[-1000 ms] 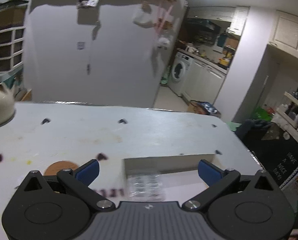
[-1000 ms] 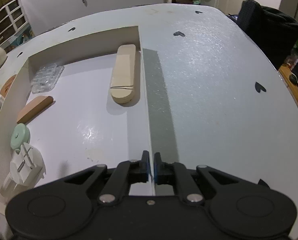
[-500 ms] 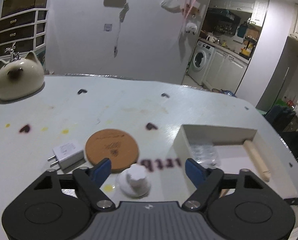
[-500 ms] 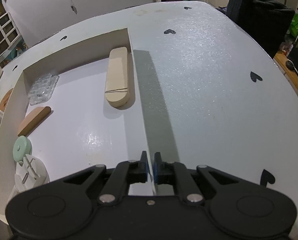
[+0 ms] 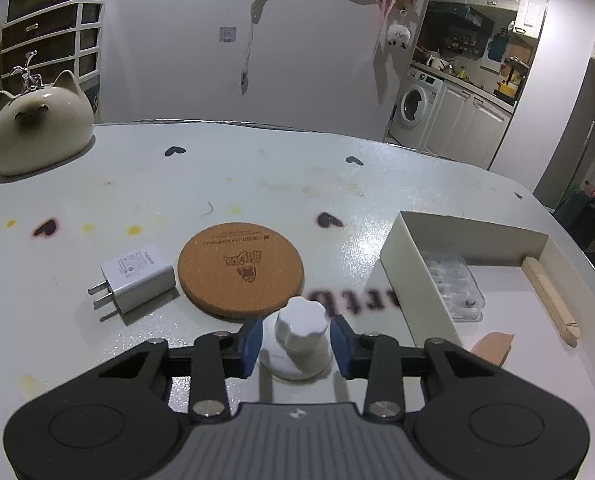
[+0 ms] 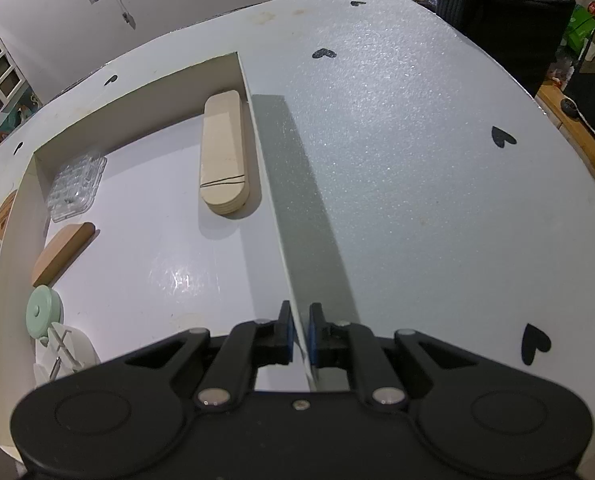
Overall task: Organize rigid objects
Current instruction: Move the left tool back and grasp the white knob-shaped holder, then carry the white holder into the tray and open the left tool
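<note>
My left gripper (image 5: 296, 343) is shut on a white knob-topped piece (image 5: 299, 338) that stands on the table, its blue pads (image 5: 252, 340) pressed to both sides. Just beyond lie a round cork coaster (image 5: 240, 270) and a white plug charger (image 5: 135, 276). My right gripper (image 6: 300, 334) is shut on the right wall of the white box (image 6: 275, 200). In the box lie a pale wooden paddle (image 6: 223, 158), a clear plastic case (image 6: 77, 186), a brown wooden block (image 6: 63, 252), a mint round piece (image 6: 43, 316) and a white plug piece (image 6: 63, 354).
A cat-shaped ceramic pot (image 5: 37, 128) stands at the table's far left. The box (image 5: 413, 276) sits to the right of my left gripper. A dark chair with clothing (image 6: 505, 16) stands past the table's far right edge.
My left gripper swung left from the box to the loose items, came down over the white knob-topped piece and closed on it. My right gripper kept its hold on the box wall.
</note>
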`<state>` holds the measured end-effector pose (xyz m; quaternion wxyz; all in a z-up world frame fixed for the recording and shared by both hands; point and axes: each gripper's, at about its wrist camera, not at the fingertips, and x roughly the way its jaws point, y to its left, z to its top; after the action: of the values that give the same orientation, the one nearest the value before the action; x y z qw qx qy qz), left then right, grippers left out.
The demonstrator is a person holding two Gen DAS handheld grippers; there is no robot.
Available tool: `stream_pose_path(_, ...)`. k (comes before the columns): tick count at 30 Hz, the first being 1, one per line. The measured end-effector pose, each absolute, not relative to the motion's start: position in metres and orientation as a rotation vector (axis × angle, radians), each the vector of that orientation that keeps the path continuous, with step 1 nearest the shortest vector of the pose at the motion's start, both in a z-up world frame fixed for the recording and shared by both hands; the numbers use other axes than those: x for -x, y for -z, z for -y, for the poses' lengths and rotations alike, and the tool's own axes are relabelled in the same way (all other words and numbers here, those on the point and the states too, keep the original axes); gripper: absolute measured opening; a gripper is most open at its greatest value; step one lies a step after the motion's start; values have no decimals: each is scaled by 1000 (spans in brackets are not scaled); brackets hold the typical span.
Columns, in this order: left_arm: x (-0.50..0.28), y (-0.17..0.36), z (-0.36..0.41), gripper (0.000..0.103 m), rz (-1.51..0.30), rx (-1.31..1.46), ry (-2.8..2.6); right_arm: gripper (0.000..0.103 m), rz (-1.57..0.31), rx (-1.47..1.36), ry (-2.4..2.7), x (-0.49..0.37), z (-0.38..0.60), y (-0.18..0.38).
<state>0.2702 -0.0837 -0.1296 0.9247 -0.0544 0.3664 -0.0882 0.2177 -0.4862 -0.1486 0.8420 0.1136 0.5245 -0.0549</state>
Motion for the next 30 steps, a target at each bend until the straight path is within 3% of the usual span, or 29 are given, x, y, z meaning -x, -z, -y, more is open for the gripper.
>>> stream_pose_path(6,-274,132,86,38,-742,108,191,8,-1105,-240,115,-216,485,149)
stream_pose_path(8,-275,133,89,31,-743,81,198,8,-1105,-237,114,-217,484,149)
stream_pose_path(15,-272,129,90,31,-729,98,201,8,-1105,-237,103,-216,485,149)
stream_pose_path(30,-275,59,136,31,-606,138,385,8,-1091,-232,98,-213,484,149)
